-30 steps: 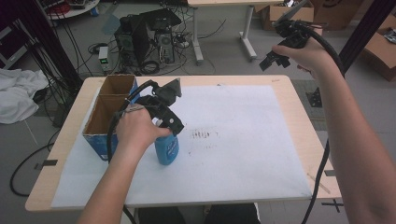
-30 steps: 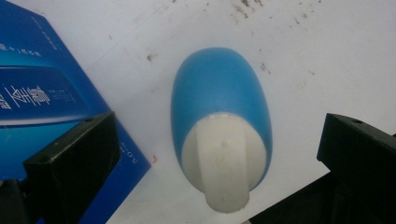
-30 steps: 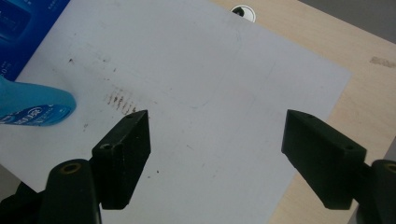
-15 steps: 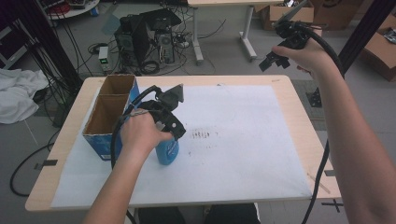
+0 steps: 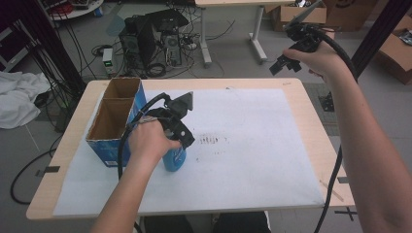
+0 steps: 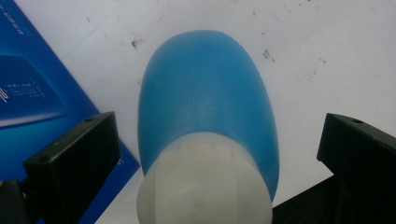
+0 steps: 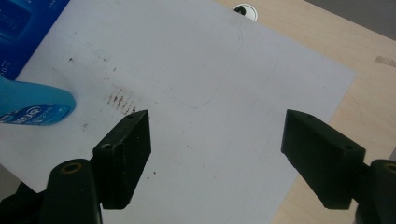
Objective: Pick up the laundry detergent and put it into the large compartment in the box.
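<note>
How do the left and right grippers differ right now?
The left gripper is low over the table, while the right gripper is held high beyond the table's far edge. The left gripper's jaws straddle the blue bottle without touching; the right gripper's jaws have nothing between them. Both are open.

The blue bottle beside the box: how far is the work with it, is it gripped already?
Done: the left gripper is down over the blue bottle, jaws on either side of it. In hand: the grasp itself; in the left gripper view the jaws stand apart from it, so it is not gripped yet. Left: closing and lifting, perhaps into the cardboard box. The right gripper hangs open, high.
</note>
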The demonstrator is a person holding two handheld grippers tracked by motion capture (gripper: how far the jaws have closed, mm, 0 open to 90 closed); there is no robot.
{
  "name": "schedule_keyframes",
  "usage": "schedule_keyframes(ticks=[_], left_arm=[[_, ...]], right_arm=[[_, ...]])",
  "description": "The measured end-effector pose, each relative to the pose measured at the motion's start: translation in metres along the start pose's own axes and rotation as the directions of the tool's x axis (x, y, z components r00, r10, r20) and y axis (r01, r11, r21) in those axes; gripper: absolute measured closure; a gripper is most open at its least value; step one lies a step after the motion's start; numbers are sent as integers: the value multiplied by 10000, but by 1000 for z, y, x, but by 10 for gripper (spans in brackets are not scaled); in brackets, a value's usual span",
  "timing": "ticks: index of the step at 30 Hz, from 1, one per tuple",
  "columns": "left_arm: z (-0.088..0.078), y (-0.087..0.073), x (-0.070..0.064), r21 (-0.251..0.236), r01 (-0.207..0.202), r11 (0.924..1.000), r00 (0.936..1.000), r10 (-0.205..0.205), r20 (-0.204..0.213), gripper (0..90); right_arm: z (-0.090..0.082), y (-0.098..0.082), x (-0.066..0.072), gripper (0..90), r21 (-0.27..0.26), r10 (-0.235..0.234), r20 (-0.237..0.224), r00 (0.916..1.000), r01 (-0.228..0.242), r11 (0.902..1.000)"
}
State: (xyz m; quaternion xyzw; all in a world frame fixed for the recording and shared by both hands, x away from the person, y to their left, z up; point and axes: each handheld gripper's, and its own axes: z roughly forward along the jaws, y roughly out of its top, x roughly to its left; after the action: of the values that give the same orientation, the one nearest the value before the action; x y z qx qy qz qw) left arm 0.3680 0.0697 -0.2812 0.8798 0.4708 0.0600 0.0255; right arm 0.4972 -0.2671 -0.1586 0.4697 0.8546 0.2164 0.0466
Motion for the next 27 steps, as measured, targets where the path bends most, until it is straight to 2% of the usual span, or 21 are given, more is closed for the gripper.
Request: schedule_keyframes(ticks=[13, 19, 22, 27], left_arm=[[4, 0, 1, 153, 39, 9999, 10000, -38, -26, 3], [4, 1, 0, 137, 41, 9999, 10000, -40, -53, 27], [5, 1, 0, 147, 39, 9999, 9998, -36, -198, 62], [5, 0, 1, 127, 104, 9999, 9997, -101, -219, 62]], right_arm=[[2, 0, 0, 247, 12, 17, 10, 10000, -18, 10000], [2, 1, 0, 247, 34, 0, 13, 10000, 0, 10000], [2, 1, 0, 247, 44, -7, 8, 10000, 7, 10000], [2, 1, 0, 247, 51, 13, 15, 10000, -13, 10000]])
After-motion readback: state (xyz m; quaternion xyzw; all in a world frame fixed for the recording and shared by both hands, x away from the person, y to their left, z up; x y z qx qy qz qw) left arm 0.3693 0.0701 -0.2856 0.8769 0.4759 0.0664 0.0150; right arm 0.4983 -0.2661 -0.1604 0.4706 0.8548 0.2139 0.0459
